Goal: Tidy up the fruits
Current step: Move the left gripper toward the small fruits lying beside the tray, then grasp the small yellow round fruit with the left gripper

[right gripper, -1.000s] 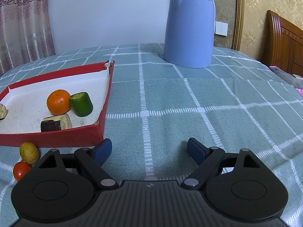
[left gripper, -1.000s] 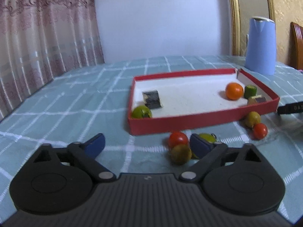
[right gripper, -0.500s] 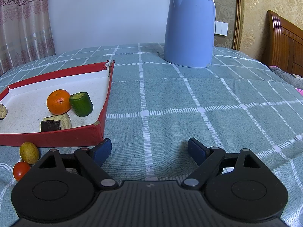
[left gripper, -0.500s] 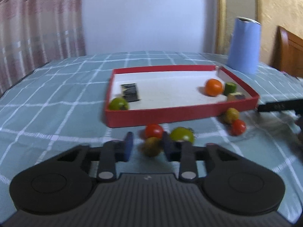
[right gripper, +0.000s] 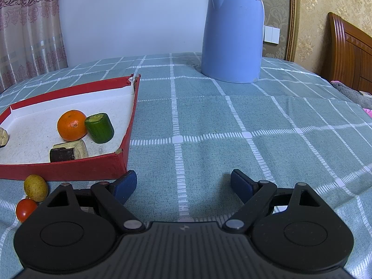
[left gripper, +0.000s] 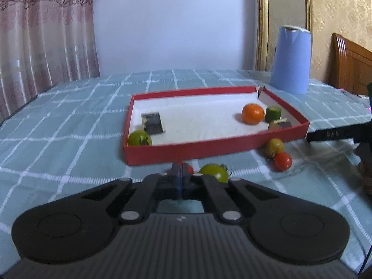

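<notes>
A red tray [left gripper: 216,144] holds an orange [left gripper: 253,113], a cucumber piece [left gripper: 273,114], a brown-skinned chunk [left gripper: 280,124], a dark block [left gripper: 152,122] and a green tomato [left gripper: 139,138]. In front of the tray lie a red tomato [left gripper: 190,169], mostly hidden, and a green tomato [left gripper: 214,173]. My left gripper [left gripper: 179,174] is shut just before them, pads together, with no fruit seen between them. To the right lie a yellow-green fruit [left gripper: 274,147] and a red tomato [left gripper: 282,161]. My right gripper [right gripper: 183,181] stands open over bare cloth beside the tray [right gripper: 69,169].
A blue kettle [right gripper: 232,32] stands at the back right on the checked green tablecloth [right gripper: 209,121]. A wooden headboard [right gripper: 348,53] is at the far right, a curtain [left gripper: 41,34] at the left. The right gripper's black finger [left gripper: 334,134] reaches in at the right of the left wrist view.
My left gripper has closed fully. The brownish fruit that lay between its fingers half a second ago is out of sight. The right gripper has not moved.
</notes>
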Tool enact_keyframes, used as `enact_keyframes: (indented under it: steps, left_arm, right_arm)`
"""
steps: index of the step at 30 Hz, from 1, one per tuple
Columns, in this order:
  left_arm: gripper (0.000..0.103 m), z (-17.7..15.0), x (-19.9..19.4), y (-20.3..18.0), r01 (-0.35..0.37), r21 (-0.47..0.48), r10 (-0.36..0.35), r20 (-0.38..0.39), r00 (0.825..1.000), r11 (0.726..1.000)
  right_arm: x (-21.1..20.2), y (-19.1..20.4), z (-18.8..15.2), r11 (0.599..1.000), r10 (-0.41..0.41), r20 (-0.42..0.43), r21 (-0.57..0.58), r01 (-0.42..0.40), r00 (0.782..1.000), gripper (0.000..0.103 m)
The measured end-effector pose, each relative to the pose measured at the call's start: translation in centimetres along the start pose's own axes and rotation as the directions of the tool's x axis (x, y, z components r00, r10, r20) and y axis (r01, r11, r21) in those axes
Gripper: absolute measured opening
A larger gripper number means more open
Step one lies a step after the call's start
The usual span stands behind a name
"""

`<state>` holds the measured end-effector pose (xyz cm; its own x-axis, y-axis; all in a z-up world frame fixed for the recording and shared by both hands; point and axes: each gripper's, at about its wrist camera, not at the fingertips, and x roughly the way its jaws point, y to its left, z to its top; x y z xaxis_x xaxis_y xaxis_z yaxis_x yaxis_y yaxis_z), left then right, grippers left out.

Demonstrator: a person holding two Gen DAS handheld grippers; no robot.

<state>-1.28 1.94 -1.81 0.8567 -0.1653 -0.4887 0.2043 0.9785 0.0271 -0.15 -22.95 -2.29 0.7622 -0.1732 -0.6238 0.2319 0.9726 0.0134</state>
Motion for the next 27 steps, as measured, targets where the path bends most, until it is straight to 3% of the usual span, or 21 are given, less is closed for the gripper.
enact_keyframes:
  steps: [3,8,12,15,20,27]
  left_arm:
    - [0.000,0.2,0.4,-0.1,-0.018,0.021,0.018,-0.010,1.000,1.000]
    - [0.005,-0.6,0.0,1.0,0.007,-0.025,-0.008,-0.025,1.000,1.000]
    - [0.042,-1.0,-0.6,1.1,0.033,-0.034,-0.033,0.001,0.999,0.999]
    - [0.056,-0.9,-1.2,0.7,0.064,-0.029,-0.063,0.028,0.998,0.998]
    - [0.055,-1.1,-0.3,0.0,0.048,0.009,-0.048,-0.005,0.999,0.999]
    - [0.049,-1.3,1.1,1.6,0.059,-0.029,-0.060,-0.040,0.997,0.998]
  right_arm:
    - [0.0,0.0,0.0,1.000,0.000,0.000,0.000,0.000,1.000,0.088]
    - [0.0,0.0,0.0,1.000,0.000,0.000,0.000,0.000,1.000,0.088]
    - [0.0,0.0,0.0,1.000,0.000,-0.001,0.000,0.000,1.000,0.088]
    - [0.0,0.0,0.0,1.000,0.000,-0.001,0.000,0.000,1.000,0.088]
    - [0.0,0.0,0.0,1.000,0.000,-0.001,0.000,0.000,1.000,0.088]
    - [0.1,0.0,0.1,1.000,-0.002,-0.001,0.000,0.002,1.000,0.089]
